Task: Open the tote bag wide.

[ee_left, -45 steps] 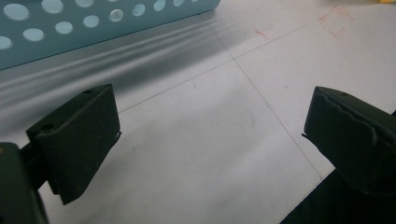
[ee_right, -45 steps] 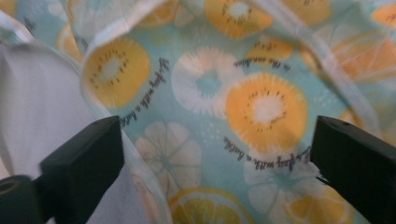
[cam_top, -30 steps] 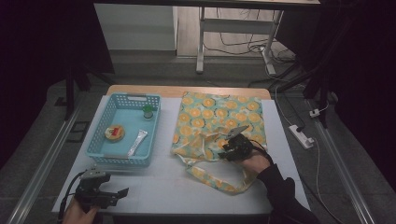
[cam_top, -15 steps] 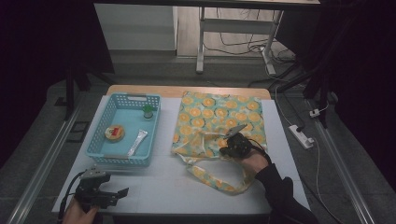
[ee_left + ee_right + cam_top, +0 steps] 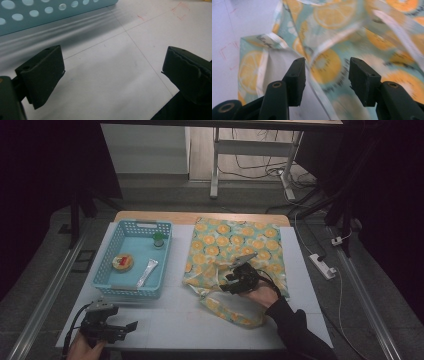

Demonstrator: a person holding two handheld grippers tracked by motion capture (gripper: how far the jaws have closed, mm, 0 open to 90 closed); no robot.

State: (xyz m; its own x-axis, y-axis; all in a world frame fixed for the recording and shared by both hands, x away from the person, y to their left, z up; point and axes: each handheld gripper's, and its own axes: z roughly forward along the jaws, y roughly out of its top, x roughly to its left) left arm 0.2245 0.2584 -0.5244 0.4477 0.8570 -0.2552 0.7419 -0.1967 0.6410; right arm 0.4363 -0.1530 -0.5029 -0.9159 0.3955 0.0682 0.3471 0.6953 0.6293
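Lemon-print cloth bag (image 5: pixel 235 252) lies flat on the table's right half; the right gripper (image 5: pixel 325 75) has just been opening, fabric between its jaws but unpressed (mid-regrasp, I judge); next, pinch the mouth's edge; left gripper (image 5: pixel 112 72) idles, released.

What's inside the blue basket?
In the blue basket sit a small green-topped thing, a round orange thing with red on top and a pale flat tool. The near wall hides the floor behind it.

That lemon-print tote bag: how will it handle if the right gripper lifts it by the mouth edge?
Lemon-print tote bag: probably floppy, since its mouth already lies folded and rumpled. Likely light, as it lies thin and flat. Its loose handle strap would probably dangle and trail.
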